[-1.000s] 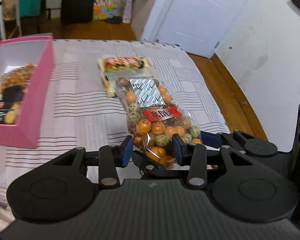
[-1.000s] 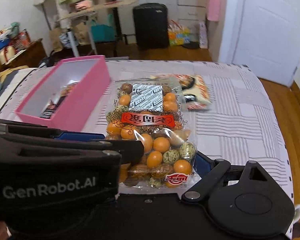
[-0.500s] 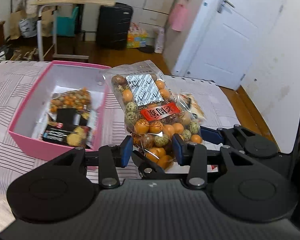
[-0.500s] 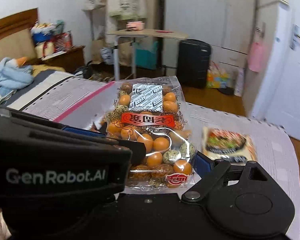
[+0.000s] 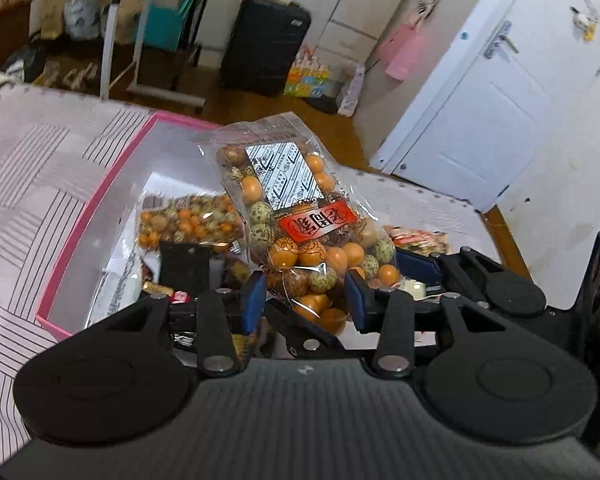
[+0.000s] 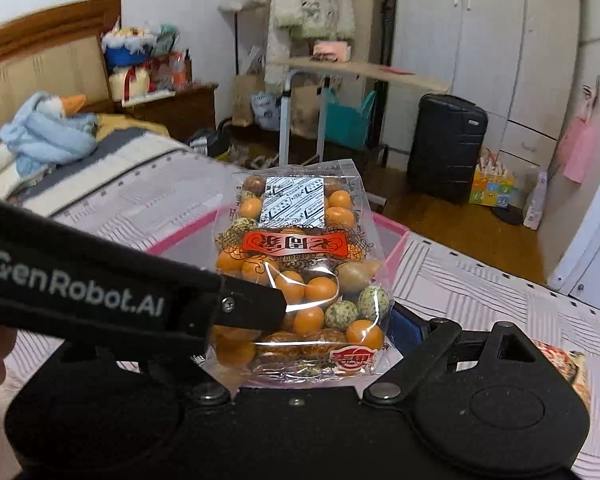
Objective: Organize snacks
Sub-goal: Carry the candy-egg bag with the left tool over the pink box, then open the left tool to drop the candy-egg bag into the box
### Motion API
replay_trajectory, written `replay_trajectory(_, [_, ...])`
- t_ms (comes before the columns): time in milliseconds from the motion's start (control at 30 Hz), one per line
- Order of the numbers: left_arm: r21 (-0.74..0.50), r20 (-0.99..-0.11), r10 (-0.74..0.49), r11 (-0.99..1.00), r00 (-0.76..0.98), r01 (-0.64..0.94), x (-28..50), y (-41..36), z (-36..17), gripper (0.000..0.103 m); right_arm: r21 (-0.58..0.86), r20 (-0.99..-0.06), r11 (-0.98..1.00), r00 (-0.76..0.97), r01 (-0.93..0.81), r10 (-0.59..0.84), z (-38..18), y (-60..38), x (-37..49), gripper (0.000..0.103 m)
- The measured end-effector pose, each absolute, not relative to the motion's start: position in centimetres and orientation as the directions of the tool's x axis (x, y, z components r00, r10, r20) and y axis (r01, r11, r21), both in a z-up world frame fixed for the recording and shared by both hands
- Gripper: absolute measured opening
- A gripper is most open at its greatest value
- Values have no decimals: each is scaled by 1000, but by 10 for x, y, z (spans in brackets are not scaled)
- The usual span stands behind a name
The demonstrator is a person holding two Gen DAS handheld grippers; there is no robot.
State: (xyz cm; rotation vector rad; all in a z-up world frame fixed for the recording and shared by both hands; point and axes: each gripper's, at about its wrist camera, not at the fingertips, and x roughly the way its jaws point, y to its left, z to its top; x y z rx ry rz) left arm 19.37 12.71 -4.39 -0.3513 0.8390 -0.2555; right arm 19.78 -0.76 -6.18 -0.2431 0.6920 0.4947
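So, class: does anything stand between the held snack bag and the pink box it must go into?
Nothing visible does. The snack bag, gripped by both grippers, hangs at the open pink box; a similar bag and a dark packet already lie inside.

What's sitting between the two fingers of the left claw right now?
The clear bag of round snacks, its lower end pinched by the left claw above the pink box; seen from the left wrist.

1. The snack bag hides most of the pink box beyond the jaws.
2. Right of the jaws, the gripper body covers a flat packet.
3. Box contents are blurred.
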Motion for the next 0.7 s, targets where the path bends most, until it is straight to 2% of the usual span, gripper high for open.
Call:
replay_trajectory(233, [-421,-738,-334,907,587,-14,215,154,-82,40,-23,-723,847,594,-532,354,-94,20,215,93])
replay_trajectory(400, [-374,-769,-275,926,577,-57,219,157,-89,40,-1,-755,825,542,-565,370,-99,26,219,96])
replay_trajectory(467, [-311,-770,-220,949,598,-52,216,150,-86,41,-9,-736,821,560,-570,380,-92,22,213,95])
replay_trajectory(567, [-308,-763,-232,951,603,-23,210,145,-79,42,-56,-705,812,599,-581,380,-76,13,199,95])
replay_trajectory(700, [-259,-738,-165,965,655,-48,191,142,-55,42,-86,-695,807,615,-584,371,-51,-10,182,96])
